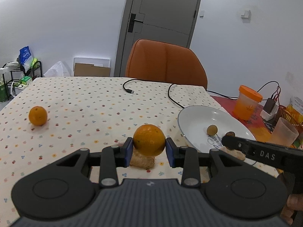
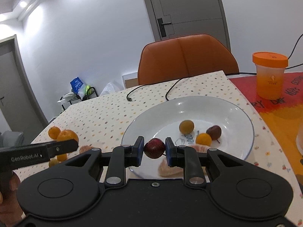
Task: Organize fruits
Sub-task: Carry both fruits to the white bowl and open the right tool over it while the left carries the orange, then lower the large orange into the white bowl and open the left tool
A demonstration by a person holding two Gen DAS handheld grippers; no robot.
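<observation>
Your left gripper [image 1: 149,147] clamps round orange fruit [image 1: 149,140] beside white ceramic plate [image 1: 191,113]; your right gripper [image 2: 154,150] pinches dark red cherry [image 2: 154,148] over plate's near rim, hiding peeled segment partly.

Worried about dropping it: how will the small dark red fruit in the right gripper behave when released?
The small dark red fruit is round and glossy, so it will probably roll. The white plate dips inward and should likely contain it. The right gripper pinches a narrow width, so it may slip.

light: bright ceiling glare upper left | shadows: soft | edges: fisheye-bent, dark corners | focus: sharp
</observation>
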